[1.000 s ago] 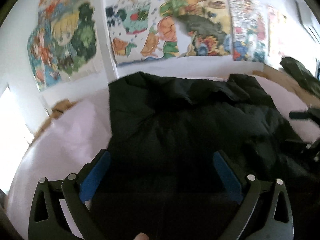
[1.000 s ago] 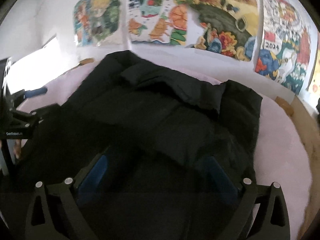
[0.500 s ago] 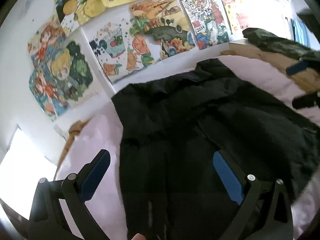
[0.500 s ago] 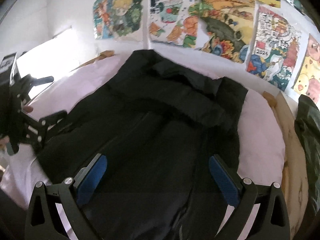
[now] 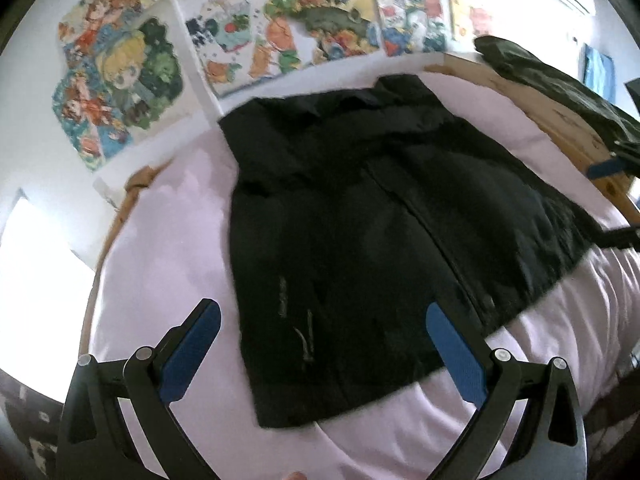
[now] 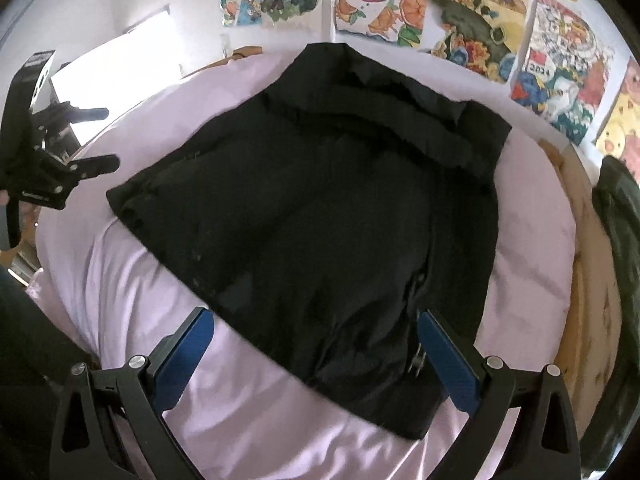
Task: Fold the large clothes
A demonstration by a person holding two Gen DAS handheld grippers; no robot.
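A large black jacket [image 5: 360, 216] lies flat on a pale pink bed sheet [image 5: 168, 248], collar toward the poster wall, zipper running down its middle. The same jacket [image 6: 328, 208] fills the right wrist view, its hem nearest me. My left gripper [image 5: 320, 344] hovers open above the hem, nothing between its blue pads. My right gripper [image 6: 316, 356] is open too, above the hem near the zipper pull [image 6: 418, 360]. In the right wrist view the left gripper [image 6: 96, 140] appears at the far left, off the jacket's edge.
Colourful posters [image 5: 280, 32] cover the white wall behind the bed. A dark green garment [image 5: 560, 84] lies on the wooden board [image 5: 560, 128] at the right. A bright window [image 6: 116, 68] is at the left.
Both grippers have pulled back and up from the jacket. One second ago they were low over the fabric; now the whole jacket and its hem show on the sheet.
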